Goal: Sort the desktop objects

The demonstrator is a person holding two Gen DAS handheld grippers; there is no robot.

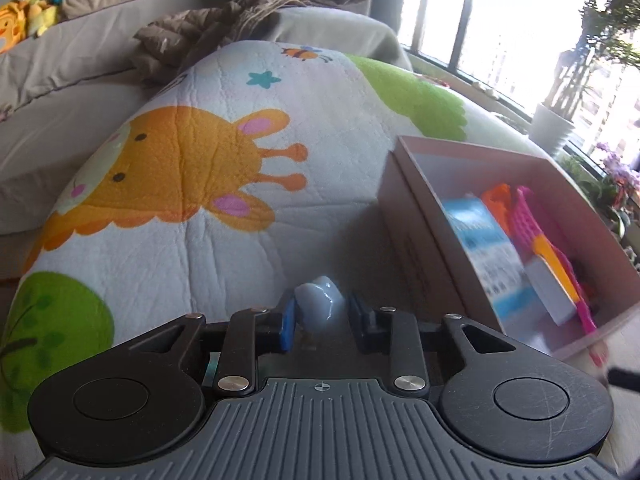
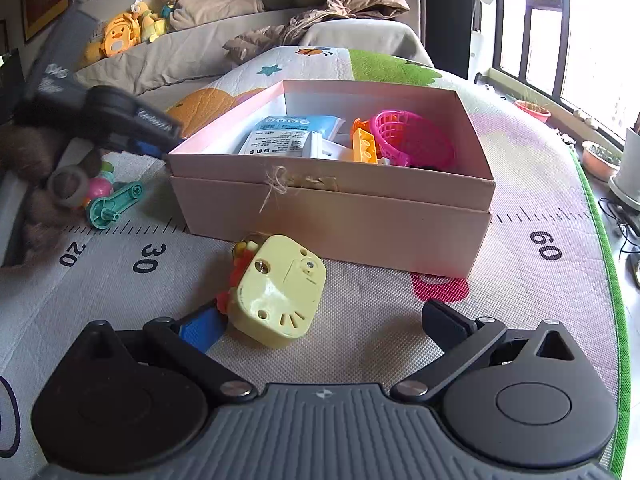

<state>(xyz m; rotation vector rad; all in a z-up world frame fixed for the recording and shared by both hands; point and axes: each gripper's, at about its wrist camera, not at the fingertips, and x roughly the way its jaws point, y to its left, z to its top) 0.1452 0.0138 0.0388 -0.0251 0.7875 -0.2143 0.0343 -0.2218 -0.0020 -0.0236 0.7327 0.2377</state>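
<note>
My left gripper [image 1: 322,312] is shut on a small pale blue toy [image 1: 322,304] and holds it above the play mat, just left of the pink cardboard box [image 1: 404,216]. The box [image 2: 340,216] holds a blue-white packet [image 2: 296,136], a pink basket [image 2: 412,140] and orange and yellow blocks [image 2: 364,144]. My right gripper [image 2: 316,320] is open low over the mat, in front of the box. A pale yellow plastic toy [image 2: 276,292] lies between its fingers, close to the left one. The left gripper also shows in the right wrist view [image 2: 116,124], left of the box.
A teal plastic part [image 2: 114,202] and a pink ball toy [image 2: 98,188] lie on the mat left of the box. A grey sofa [image 2: 192,48] with a brown jacket [image 2: 320,16] and plush toys [image 2: 120,36] stands behind. Plant pots [image 2: 600,160] line the window at right.
</note>
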